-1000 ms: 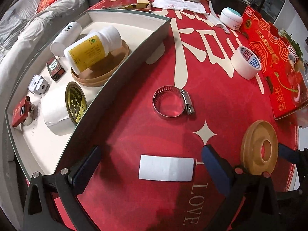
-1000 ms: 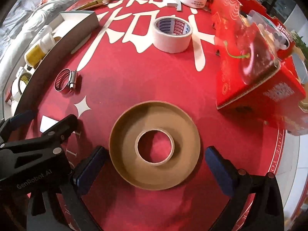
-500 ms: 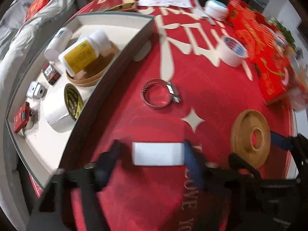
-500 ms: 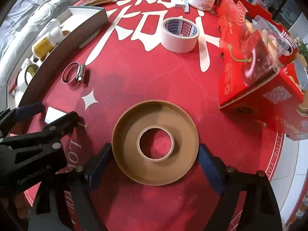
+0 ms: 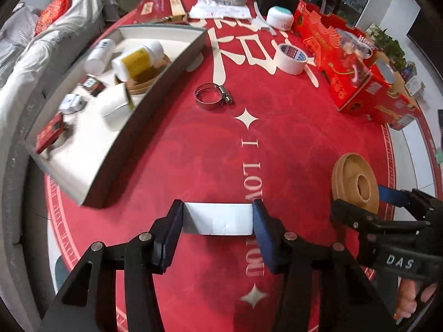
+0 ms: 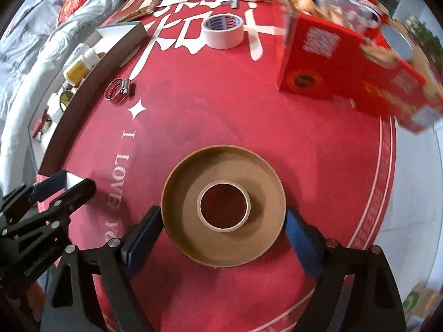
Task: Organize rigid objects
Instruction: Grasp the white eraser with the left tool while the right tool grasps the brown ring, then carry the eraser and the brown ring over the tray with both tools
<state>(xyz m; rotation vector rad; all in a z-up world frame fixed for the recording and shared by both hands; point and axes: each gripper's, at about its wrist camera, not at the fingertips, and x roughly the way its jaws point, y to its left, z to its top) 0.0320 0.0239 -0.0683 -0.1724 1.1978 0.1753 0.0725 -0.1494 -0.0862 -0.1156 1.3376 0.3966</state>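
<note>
Both tongs have just clamped: left tongs on the white card, right tongs on the brown ring dish, lifted toward the tray at upper left.

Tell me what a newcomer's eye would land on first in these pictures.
First, the left gripper near the front edge of the red tablecloth, its fingers shut on a white card. Beside it, the right gripper clamps a brown ring dish. A grey tray of small items sits far left, with a hose clamp next to it.
</note>
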